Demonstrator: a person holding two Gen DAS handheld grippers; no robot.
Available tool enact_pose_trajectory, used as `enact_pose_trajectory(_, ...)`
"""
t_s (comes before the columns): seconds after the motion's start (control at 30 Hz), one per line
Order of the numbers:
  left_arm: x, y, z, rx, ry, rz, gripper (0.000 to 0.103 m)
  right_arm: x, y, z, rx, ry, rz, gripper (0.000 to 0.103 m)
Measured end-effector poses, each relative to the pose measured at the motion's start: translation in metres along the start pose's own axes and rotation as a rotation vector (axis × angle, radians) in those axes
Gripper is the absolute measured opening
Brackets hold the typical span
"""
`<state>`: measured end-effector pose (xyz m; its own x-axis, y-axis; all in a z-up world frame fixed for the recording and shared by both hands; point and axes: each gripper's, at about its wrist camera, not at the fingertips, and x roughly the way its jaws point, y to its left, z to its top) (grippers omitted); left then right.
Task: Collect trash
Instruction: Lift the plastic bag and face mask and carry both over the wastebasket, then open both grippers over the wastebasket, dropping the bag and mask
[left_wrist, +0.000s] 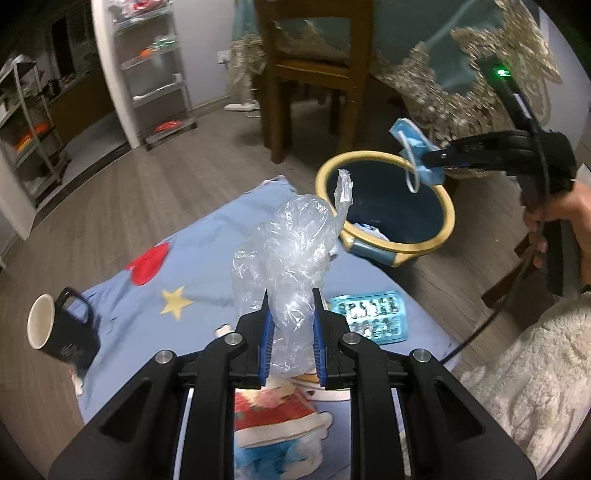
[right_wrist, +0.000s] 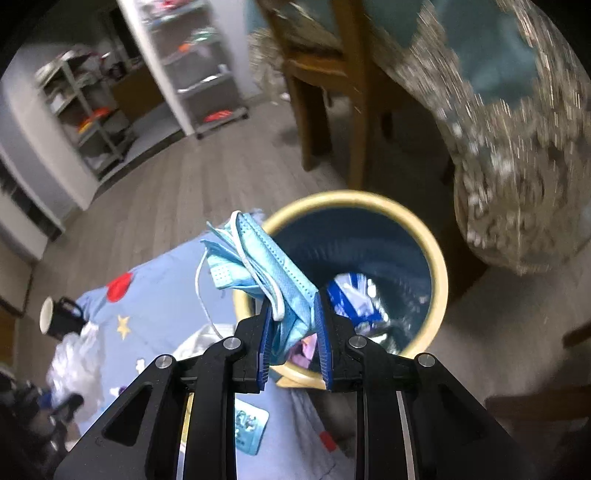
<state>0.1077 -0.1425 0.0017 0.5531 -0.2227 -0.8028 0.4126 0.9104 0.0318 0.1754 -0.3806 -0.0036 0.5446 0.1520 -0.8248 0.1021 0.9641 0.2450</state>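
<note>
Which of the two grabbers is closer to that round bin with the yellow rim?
Right. The right gripper holds the blue mask over the bin rim. The left gripper, jaws clamping a clear plastic bag, is back over the blue sheet.

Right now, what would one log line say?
left gripper: holds plastic bag | right gripper: holds face mask above bin
</note>
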Motion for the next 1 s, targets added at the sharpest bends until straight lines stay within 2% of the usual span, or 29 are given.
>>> enact_pose_trajectory(0.2,0.025,-0.024,0.01,0.036,0.027,-0.032,0.017,0.023,-0.03,-0.007,0.143,0.081,0.015,0.023)
enact_pose_trajectory(0.33,0.041,-0.038,0.016,0.063,0.044,-0.038,0.017,0.03,-0.039,-0.007,0.156,0.09,-0.016,0.023)
enact_pose_trajectory(0.5,0.057,-0.05,0.022,0.097,0.063,-0.045,0.017,0.037,-0.064,-0.009,0.24,0.111,-0.032,0.023)
enact_pose_trajectory(0.77,0.085,-0.066,0.047,0.142,0.073,-0.062,0.017,0.041,-0.086,-0.011,0.316,0.115,-0.044,0.023)
enact_pose_trajectory(1.0,0.112,-0.071,0.074,0.112,0.09,-0.081,0.017,0.041,-0.084,-0.007,0.322,0.095,-0.031,0.023)
